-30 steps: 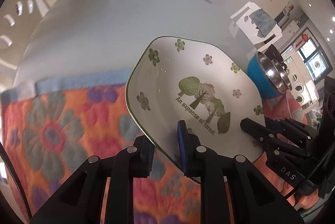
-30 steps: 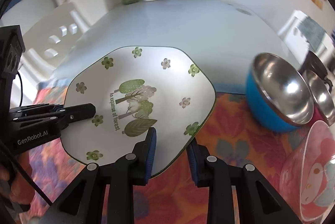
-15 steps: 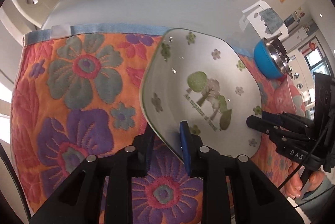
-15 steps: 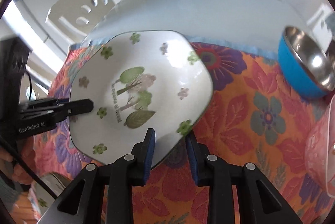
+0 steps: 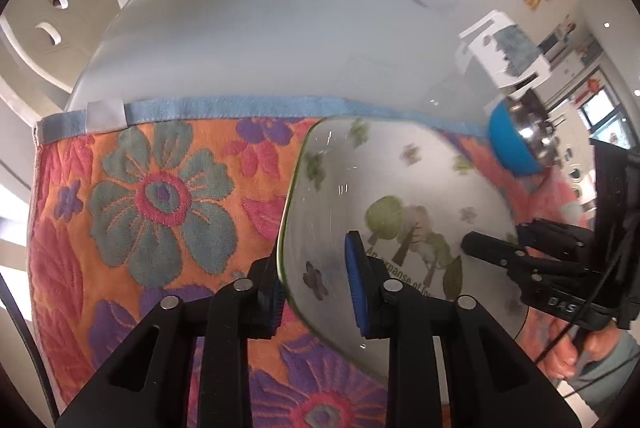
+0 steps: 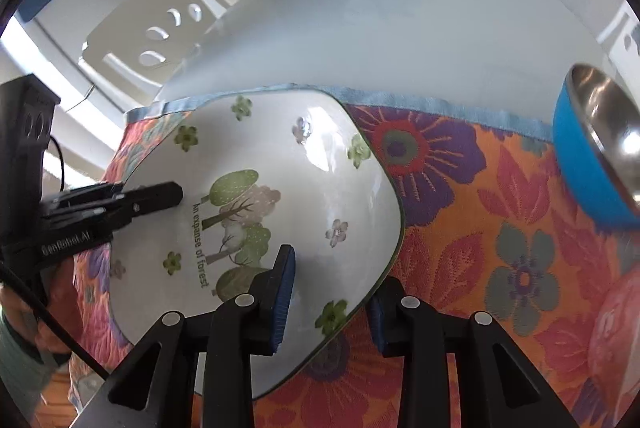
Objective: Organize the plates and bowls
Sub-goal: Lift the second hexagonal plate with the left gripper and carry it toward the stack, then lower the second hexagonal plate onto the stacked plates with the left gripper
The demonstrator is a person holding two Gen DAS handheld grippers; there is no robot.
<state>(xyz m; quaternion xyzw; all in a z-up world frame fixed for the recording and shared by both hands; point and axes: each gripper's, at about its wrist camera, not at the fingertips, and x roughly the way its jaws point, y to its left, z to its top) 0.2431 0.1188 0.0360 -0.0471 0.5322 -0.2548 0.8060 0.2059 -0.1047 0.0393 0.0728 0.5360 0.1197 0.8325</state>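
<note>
White glazed tree-print plate (image 6: pixel 256 212) hangs over the orange floral cloth (image 5: pixel 132 196), its rim straddled by both your left gripper (image 5: pixel 316 288) and right gripper (image 6: pixel 332 292); jaws look slightly slack. Lower it level and gently, clear of the blue steel-lined bowl (image 6: pixel 592 152).

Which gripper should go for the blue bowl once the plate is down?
Right. The blue bowl sits just beyond the right gripper on its own side; for the left gripper, the plate lies between.
</note>
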